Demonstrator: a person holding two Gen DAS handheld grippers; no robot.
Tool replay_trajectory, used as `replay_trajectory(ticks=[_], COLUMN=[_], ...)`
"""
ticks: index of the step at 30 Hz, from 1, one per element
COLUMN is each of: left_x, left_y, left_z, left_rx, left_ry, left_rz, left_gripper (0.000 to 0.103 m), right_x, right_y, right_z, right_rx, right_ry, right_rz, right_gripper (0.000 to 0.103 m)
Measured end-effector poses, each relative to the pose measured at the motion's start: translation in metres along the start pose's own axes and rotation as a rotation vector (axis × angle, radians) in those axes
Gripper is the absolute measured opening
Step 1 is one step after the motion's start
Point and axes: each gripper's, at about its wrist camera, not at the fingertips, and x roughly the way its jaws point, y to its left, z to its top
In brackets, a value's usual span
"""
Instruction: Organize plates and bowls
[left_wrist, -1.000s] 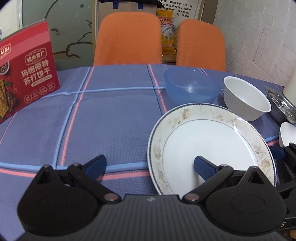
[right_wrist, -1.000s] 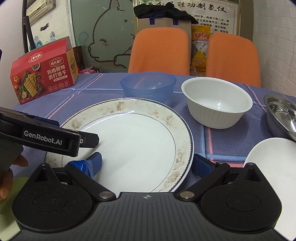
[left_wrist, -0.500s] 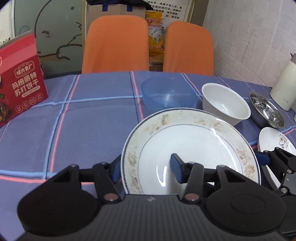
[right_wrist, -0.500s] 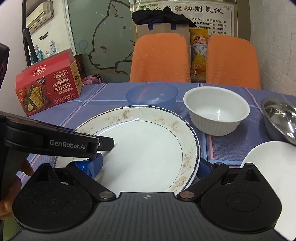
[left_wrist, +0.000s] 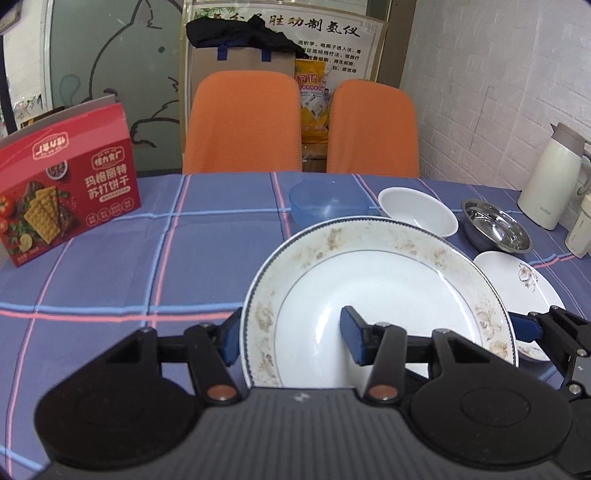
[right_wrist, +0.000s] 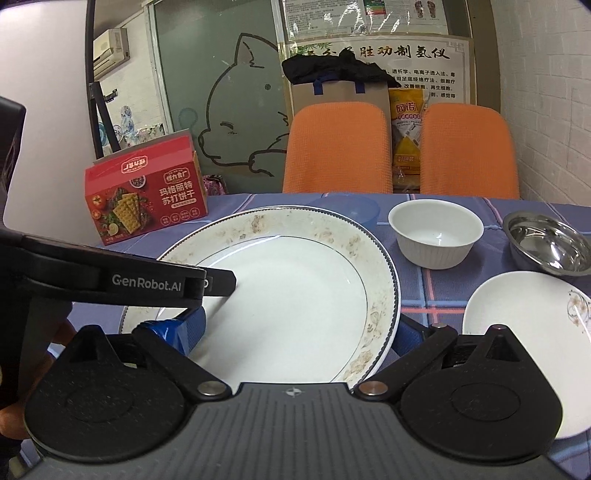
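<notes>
A large white plate (left_wrist: 388, 288) with a brown-speckled rim hangs tilted above the table. My left gripper (left_wrist: 290, 336) is shut on its left rim, one finger outside and one over the well. My right gripper (right_wrist: 295, 332) stands open astride the plate (right_wrist: 295, 295), one finger over the well and one beyond the right rim. A small floral plate (left_wrist: 524, 284) lies on the table to the right. Behind stand a blue bowl (left_wrist: 325, 203), a white bowl (left_wrist: 417, 210) and a steel bowl (left_wrist: 495, 229).
A red cracker box (left_wrist: 66, 199) stands at the far left of the checked tablecloth (left_wrist: 147, 266). A cream thermos (left_wrist: 550, 177) stands at the far right by the brick wall. Two orange chairs (left_wrist: 243, 122) stand behind the table. A hand (right_wrist: 11, 417) shows at the left edge.
My left gripper has closed on the large plate's left rim, and the plate has risen off the table with both grippers. It now hides part of the blue bowl.
</notes>
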Motion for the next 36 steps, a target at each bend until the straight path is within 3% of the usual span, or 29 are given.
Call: replay_trajectory(ticks=[11,17,23,27,32,35,36], left_x=[-0.051,-0.051,-0.047,-0.05,-0.061,-0.062,-0.063], left_y=[0.002,0.012,0.011,0.013,0.013,0.01,0.008], left_z=[-0.078,-0.095,-0.099,-0.097,-0.089,-0.085,-0.084], left_rx=[-0.013,-0.054,-0.022,-0.026,-0.036,-0.045,-0.046], left_ry=[0.015,0.032,0.004,-0.03,-0.082,-0.096,-0.102], left_rz=[0.033,0.037,0.061,0.049,0.063,0.085,0.091], left_gripper=[0.051,0.051,0.056,0.076,0.083,0.1,0.101], right_x=[-0.04,-0.035,-0.03,-0.036,-0.047,-0.055,-0.056], right_y=[0.035,0.042,0.041,0.039,0.032,0.026,0.023], right_z=[-0.054,-0.065,-0.072,-0.069,-0.067,-0.063,-0.063], right_rx=[0.018,-0.001,0.0,0.01,0.014,0.018,0.023], right_ry=[0.032,0.054,0.072,0.047,-0.011,-0.039,-0.04], right_rz=[0.032,0.047,0.068,0.05,0.014,0.005,0.006], right_gripper=[0.09,0.089,0.088,0.088,0.088,0.088,0.088])
